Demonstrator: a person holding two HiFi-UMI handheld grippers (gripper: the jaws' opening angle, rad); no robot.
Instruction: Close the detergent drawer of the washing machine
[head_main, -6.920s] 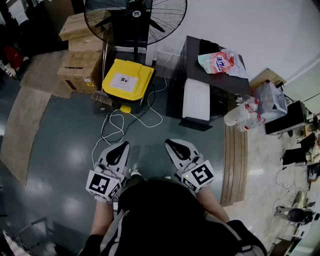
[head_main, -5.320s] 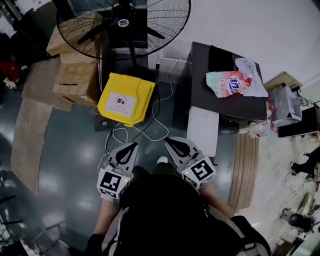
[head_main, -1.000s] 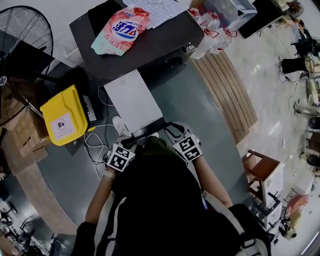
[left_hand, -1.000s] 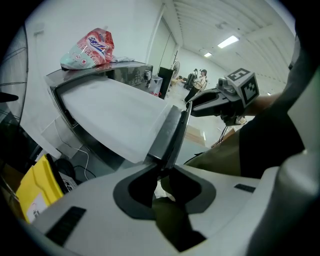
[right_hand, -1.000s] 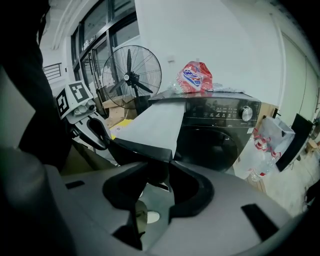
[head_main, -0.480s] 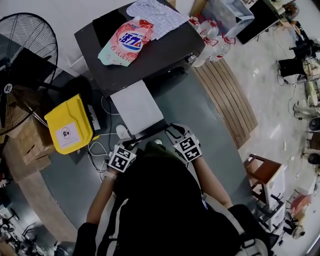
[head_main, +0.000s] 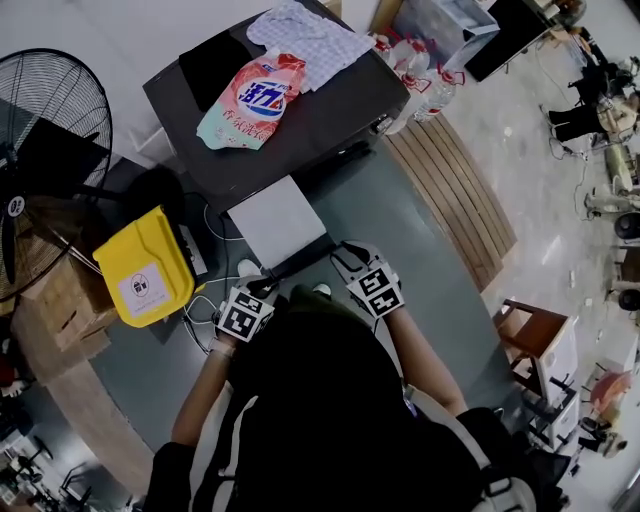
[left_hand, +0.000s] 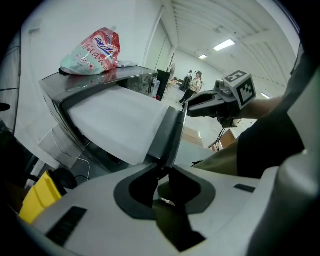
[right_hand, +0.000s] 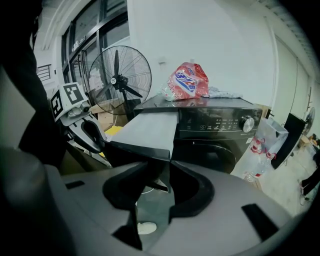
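Fan (head_main: 45, 160), yellow bin (head_main: 150, 280) near detergent drawer (head_main: 275, 218)

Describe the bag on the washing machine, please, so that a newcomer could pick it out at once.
Find the dark washing machine. On its top lies a pink bag with a blue logo, beside a black item and a pale patterned cloth. It alone is brightly coloured.

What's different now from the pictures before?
The person walked up to the dark grey washing machine. The left gripper and right gripper took hold of the dark front edge of its pulled-out white detergent drawer and pushed it partway in, so less sticks out. The pink detergent bag stayed on top of the machine.
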